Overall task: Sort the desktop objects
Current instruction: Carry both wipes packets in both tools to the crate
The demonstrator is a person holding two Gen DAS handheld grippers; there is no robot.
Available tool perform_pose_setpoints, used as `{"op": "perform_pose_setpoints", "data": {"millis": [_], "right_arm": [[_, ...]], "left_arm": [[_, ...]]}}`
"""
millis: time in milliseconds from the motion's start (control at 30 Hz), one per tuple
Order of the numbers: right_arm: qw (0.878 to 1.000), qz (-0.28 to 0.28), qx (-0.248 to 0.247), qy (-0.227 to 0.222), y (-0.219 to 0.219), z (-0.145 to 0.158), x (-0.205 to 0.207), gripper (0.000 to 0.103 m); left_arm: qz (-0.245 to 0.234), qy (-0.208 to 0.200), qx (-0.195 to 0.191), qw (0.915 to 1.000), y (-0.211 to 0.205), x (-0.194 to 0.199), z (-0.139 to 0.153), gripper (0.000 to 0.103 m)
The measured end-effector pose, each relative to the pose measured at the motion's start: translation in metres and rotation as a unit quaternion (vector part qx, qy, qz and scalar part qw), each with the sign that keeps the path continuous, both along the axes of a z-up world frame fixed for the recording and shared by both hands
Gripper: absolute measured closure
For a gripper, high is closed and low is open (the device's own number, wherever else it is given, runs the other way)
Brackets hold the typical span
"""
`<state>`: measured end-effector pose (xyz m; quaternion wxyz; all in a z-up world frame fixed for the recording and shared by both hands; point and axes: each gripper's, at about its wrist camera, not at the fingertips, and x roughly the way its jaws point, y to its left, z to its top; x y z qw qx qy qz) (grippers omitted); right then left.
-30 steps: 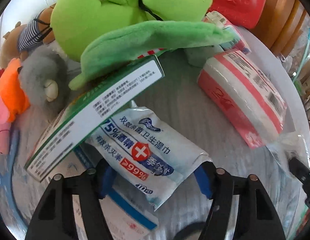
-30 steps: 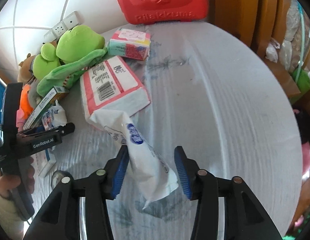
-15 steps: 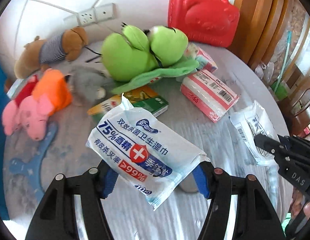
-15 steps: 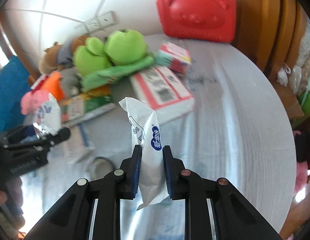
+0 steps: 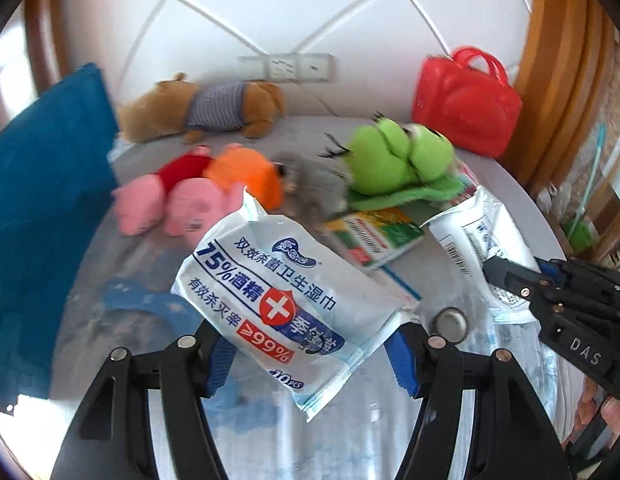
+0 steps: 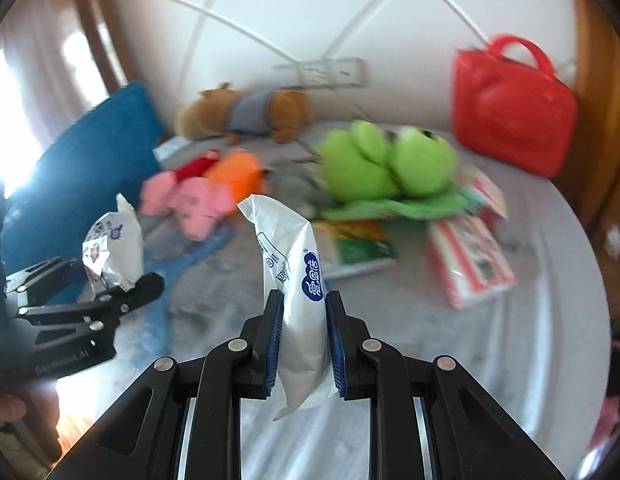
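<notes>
My left gripper (image 5: 310, 350) is shut on a blue-and-white alcohol wipes packet (image 5: 278, 300) and holds it lifted above the round table (image 5: 110, 264). My right gripper (image 6: 304, 344) is shut on a white tissue pack (image 6: 300, 280), held upright above the table. The right gripper also shows at the right of the left wrist view (image 5: 549, 288) with its pack (image 5: 477, 236). The left gripper shows at the left of the right wrist view (image 6: 106, 292) with the wipes packet (image 6: 114, 248).
On the table lie a green frog plush (image 5: 397, 160), pink and orange plush toys (image 5: 198, 196), a brown bear (image 5: 206, 112), a red bag (image 5: 465, 104), a green box (image 5: 373, 236), a red-and-white tissue pack (image 6: 469, 260) and a coin-like disc (image 5: 449, 324). A blue cushion (image 5: 42, 208) stands left.
Both grippers have risen and pulled back from the table with their packs. The right gripper closed on the tissue pack and lifted it; the left lifted the wipes packet off the pile.
</notes>
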<state>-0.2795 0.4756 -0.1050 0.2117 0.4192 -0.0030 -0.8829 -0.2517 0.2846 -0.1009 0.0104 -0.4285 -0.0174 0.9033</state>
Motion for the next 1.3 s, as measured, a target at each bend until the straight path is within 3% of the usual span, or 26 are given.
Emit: {"op": "perform_pose_setpoints", "data": {"millis": [433, 700, 1000, 1300], "right_arm": [[0.994, 0.097, -0.006, 0.054, -0.159, 0.05, 0.035, 0.082], [0.987, 0.142, -0.008, 0.073, -0.225, 0.067, 0.048, 0.082], [0.968, 0.225, -0.024, 0.112, -0.291, 0.104, 0.05, 0.082], [0.948, 0.27, -0.049, 0.163, -0.369, 0.159, 0.054, 0.082]], "left_arm": [[0.076, 0.046, -0.012, 0.996, -0.141, 0.069, 0.043, 0.039], [0.125, 0.063, -0.018, 0.9901, -0.195, 0.101, 0.058, 0.039], [0.207, 0.103, -0.043, 0.9719, -0.242, 0.125, 0.096, 0.039], [0.24, 0.168, -0.072, 0.9535, -0.313, 0.14, 0.165, 0.039]]}}
